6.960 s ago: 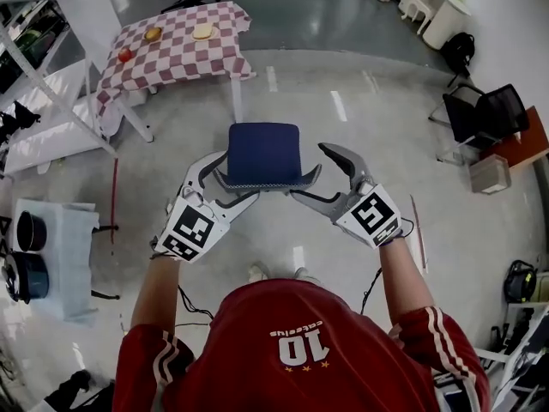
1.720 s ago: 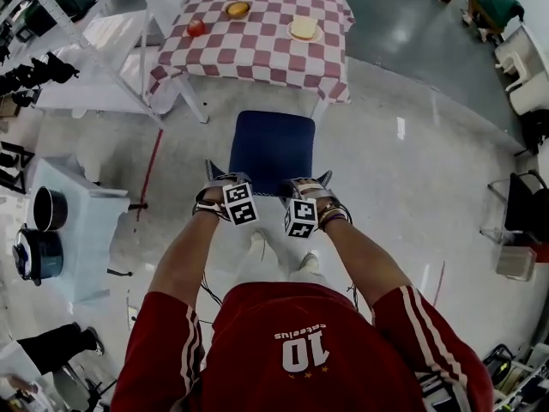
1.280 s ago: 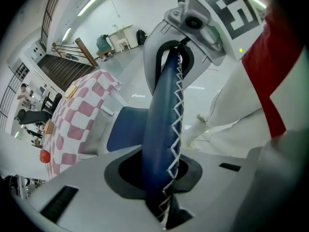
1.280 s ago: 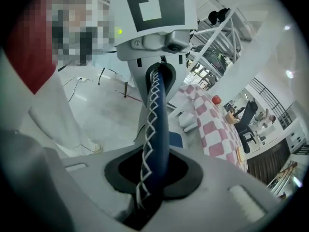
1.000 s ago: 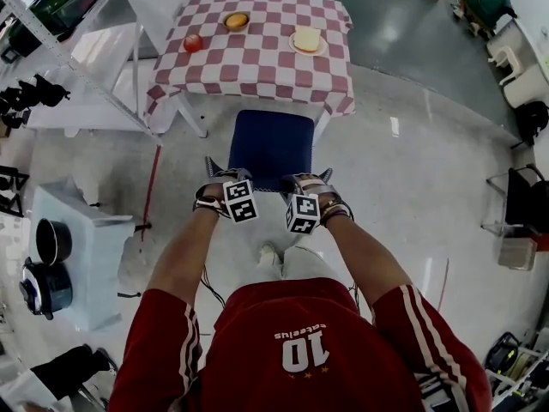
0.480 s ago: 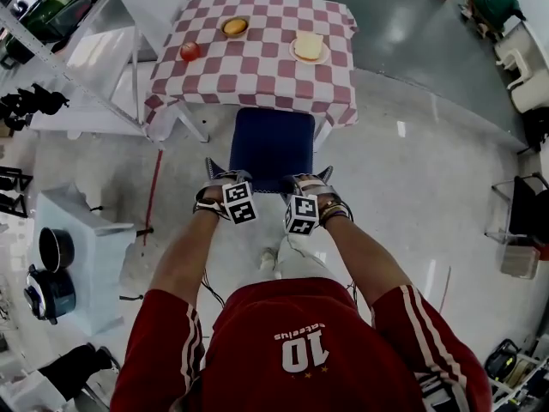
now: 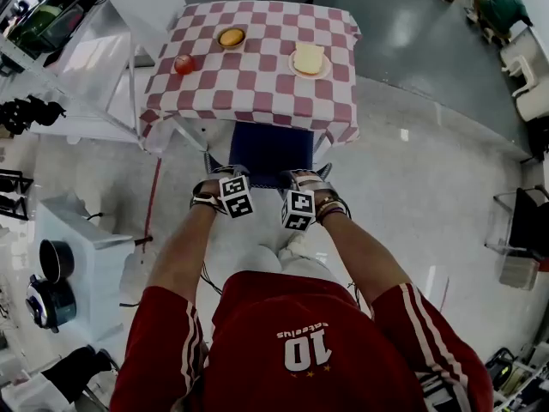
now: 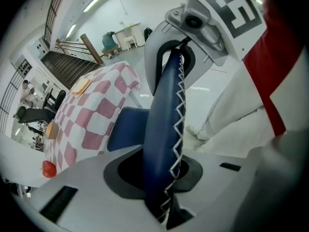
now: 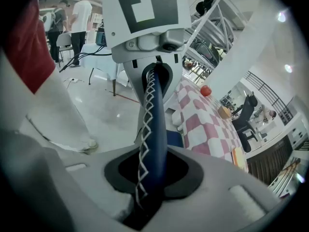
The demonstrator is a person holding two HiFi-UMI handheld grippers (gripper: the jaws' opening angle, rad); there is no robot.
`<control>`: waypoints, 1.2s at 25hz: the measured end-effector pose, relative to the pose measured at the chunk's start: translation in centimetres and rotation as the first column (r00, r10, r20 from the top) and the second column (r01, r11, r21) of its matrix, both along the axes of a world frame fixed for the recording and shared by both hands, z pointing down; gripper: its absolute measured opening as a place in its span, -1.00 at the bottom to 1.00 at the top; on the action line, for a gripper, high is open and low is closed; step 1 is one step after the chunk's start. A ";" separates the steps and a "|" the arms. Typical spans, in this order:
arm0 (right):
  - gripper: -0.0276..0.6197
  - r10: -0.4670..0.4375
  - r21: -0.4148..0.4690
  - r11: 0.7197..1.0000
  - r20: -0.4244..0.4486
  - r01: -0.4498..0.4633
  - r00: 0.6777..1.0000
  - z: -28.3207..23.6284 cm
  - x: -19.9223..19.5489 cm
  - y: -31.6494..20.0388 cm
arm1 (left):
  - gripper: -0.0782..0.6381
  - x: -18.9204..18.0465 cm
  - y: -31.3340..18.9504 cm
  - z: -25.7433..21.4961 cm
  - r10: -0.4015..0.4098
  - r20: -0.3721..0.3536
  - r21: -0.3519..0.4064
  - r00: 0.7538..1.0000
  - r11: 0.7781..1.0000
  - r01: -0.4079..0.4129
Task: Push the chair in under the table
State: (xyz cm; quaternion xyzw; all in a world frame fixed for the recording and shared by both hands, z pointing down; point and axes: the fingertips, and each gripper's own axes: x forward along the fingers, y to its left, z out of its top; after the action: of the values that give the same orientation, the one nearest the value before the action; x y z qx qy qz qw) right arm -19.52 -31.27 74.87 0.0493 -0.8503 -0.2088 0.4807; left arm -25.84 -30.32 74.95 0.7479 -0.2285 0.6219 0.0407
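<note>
A chair with a blue seat (image 7: pixel 269 149) stands at the near edge of a table with a red-and-white checked cloth (image 7: pixel 257 84); the far part of the seat lies under the cloth. My left gripper (image 7: pixel 225 177) and right gripper (image 7: pixel 304 178) are side by side on the top of the backrest. In the left gripper view the blue backrest (image 8: pixel 164 115) with white zigzag stitching is clamped in my left gripper (image 8: pixel 161 175). The right gripper view shows the same backrest (image 9: pixel 153 129) clamped in my right gripper (image 9: pixel 147 178).
On the table are an apple (image 7: pixel 183 63), a bun in a bowl (image 7: pixel 231 37) and toast on a plate (image 7: pixel 308 59). A metal shelf rack (image 7: pixel 60 67) stands left of the table. A low white stand with pots (image 7: pixel 60 256) is at the left. My feet (image 7: pixel 287 249) are behind the chair.
Both grippers and the chair have moved toward the table. More of the blue seat now lies under the checked cloth. The jaws keep their hold on the backrest.
</note>
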 end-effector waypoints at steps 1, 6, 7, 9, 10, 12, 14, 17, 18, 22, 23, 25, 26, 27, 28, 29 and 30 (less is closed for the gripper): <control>-0.70 0.001 0.000 1.000 0.000 -0.001 1.000 0.0 -0.2 -0.4 | -0.55 -0.2 -0.5 0.0 0.007 -0.001 0.001 1.000 1.000 -0.007; -0.69 0.036 -0.005 0.999 -0.002 -0.036 0.999 0.2 -1.7 -3.3 | -0.55 -1.7 -3.4 0.1 0.041 -0.009 0.012 0.999 0.999 -0.041; -0.69 0.049 -0.009 0.999 -0.003 -0.049 0.999 0.2 -2.2 -3.9 | -0.55 -2.2 -4.0 0.2 0.047 -0.010 0.010 0.999 0.999 -0.047; -0.69 0.065 -0.011 0.998 -0.002 -0.065 0.998 0.1 -3.2 -4.7 | -0.55 -3.2 -5.0 0.1 0.063 -0.011 0.007 0.998 0.998 -0.063; -0.69 0.067 -0.005 0.998 -0.002 -0.067 0.998 0.0 -3.7 -5.3 | -0.55 -3.7 -5.6 0.0 0.072 -0.011 0.009 0.997 0.997 -0.072; -0.69 0.079 0.000 0.997 -0.003 -0.079 0.997 0.0 -4.5 -6.6 | -0.55 -4.6 -7.1 0.0 0.085 -0.012 0.015 0.996 0.996 -0.085; -0.68 0.104 -0.008 0.995 -0.002 -0.104 0.995 0.2 -5.2 -7.8 | -0.54 -5.2 -8.3 0.2 0.089 -0.014 0.016 0.996 0.996 -0.089; -0.68 0.126 -0.009 0.992 -0.004 -0.126 0.992 0.8 -5.7 -9.1 | -0.53 -5.8 -9.5 0.8 0.103 -0.014 0.018 0.995 0.995 -0.103; -0.68 0.130 -0.007 0.991 -0.005 -0.130 0.991 1.0 -5.8 -9.5 | -0.53 -5.9 -9.9 1.0 0.109 -0.012 0.021 0.994 0.994 -0.109; -0.68 0.146 -0.001 0.989 -0.007 -0.146 0.989 1.5 -6.0 -11.3 | -0.53 -6.1 -11.8 1.5 0.144 -0.006 0.030 0.990 0.989 -0.143; -0.68 0.150 -0.004 0.989 -0.009 -0.150 0.989 1.5 -6.1 -11.7 | -0.52 -6.2 -12.2 1.6 0.150 -0.006 0.032 0.989 0.988 -0.150; -0.68 0.158 -0.013 0.987 -0.010 -0.158 0.987 1.7 -6.3 -12.5 | -0.52 -6.4 -13.0 1.7 0.153 -0.007 0.032 0.988 0.988 -0.153; -0.67 0.165 -0.020 0.986 -0.011 -0.165 0.986 1.8 -6.4 -12.8 | -0.52 -6.5 -13.3 1.9 0.152 -0.007 0.030 0.988 0.988 -0.152; -0.67 0.173 -0.029 0.984 -0.012 -0.173 0.985 2.0 -6.4 -13.1 | -0.51 -6.6 -13.5 2.0 0.152 -0.005 0.026 0.988 0.988 -0.151; -0.67 0.180 -0.038 0.983 -0.012 -0.181 0.984 2.2 -6.4 -13.2 | -0.51 -6.6 -13.7 2.2 0.152 -0.004 0.024 0.988 0.988 -0.152; -0.67 0.186 -0.044 0.981 -0.012 -0.186 0.982 2.3 -6.4 -13.2 | -0.51 -6.6 -13.7 2.3 0.152 -0.005 0.024 0.988 0.988 -0.152; -0.66 0.189 -0.047 0.981 -0.012 -0.189 0.982 2.3 -6.4 -13.3 | -0.51 -6.6 -13.8 2.3 0.151 -0.007 0.026 0.988 0.988 -0.151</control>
State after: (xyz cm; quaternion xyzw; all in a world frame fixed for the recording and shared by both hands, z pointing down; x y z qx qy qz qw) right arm -25.87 -44.60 77.18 0.1176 -0.8448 -0.1420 0.5023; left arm -32.42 -44.17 77.29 0.7664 -0.1789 0.6167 -0.0150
